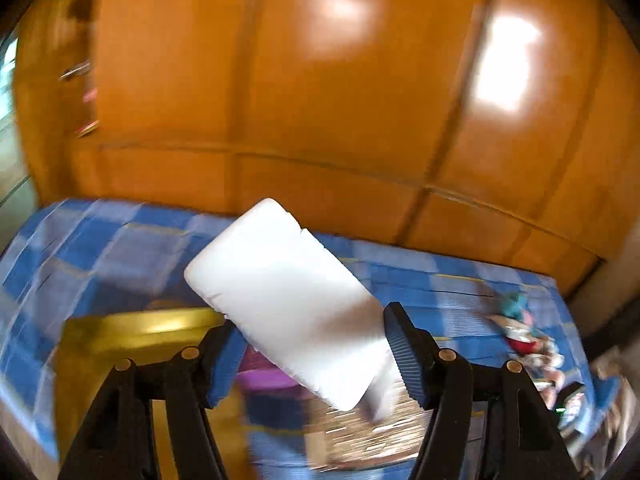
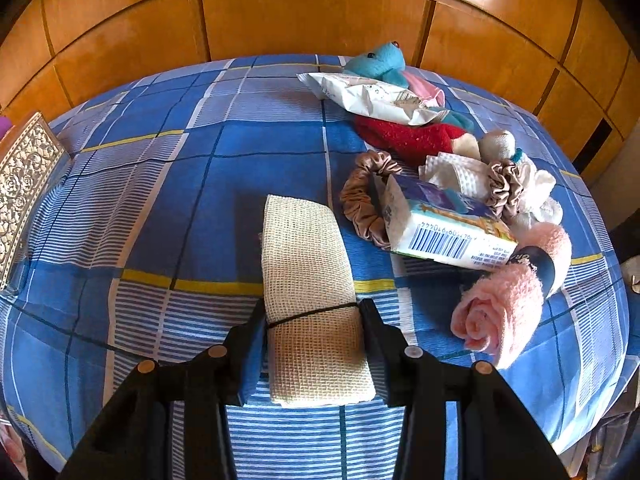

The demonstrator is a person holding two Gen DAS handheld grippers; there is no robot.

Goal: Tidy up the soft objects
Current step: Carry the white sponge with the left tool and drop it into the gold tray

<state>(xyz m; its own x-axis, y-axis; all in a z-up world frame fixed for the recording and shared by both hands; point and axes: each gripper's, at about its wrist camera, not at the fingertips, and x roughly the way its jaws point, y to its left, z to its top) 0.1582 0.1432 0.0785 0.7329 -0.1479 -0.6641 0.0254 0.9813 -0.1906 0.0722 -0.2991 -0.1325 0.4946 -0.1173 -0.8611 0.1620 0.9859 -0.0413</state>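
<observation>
**Both grippers loaded over the bed**

Left wrist view: your left gripper [image 1: 316, 354] pinches a white soft pack [image 1: 288, 296], held up in the air above the blue checked bedsheet [image 1: 100, 248]. A yellow box [image 1: 132, 332] sits below-left; the pic is blurred. Wooden wardrobe [image 1: 320, 80] behind.

Right wrist view: your right gripper [image 2: 314, 320] is pressed on a beige mesh cloth roll [image 2: 308, 280] w/ a black band, over the sheet. To the right lies a pile: blue plush toy [image 2: 376, 62], red sock [image 2: 412, 136], scrunchie [image 2: 360, 196], tissue pack [image 2: 444, 224], pink towel roll [image 2: 504, 312]. A patterned box [image 2: 24, 184] stands at the left edge.
</observation>
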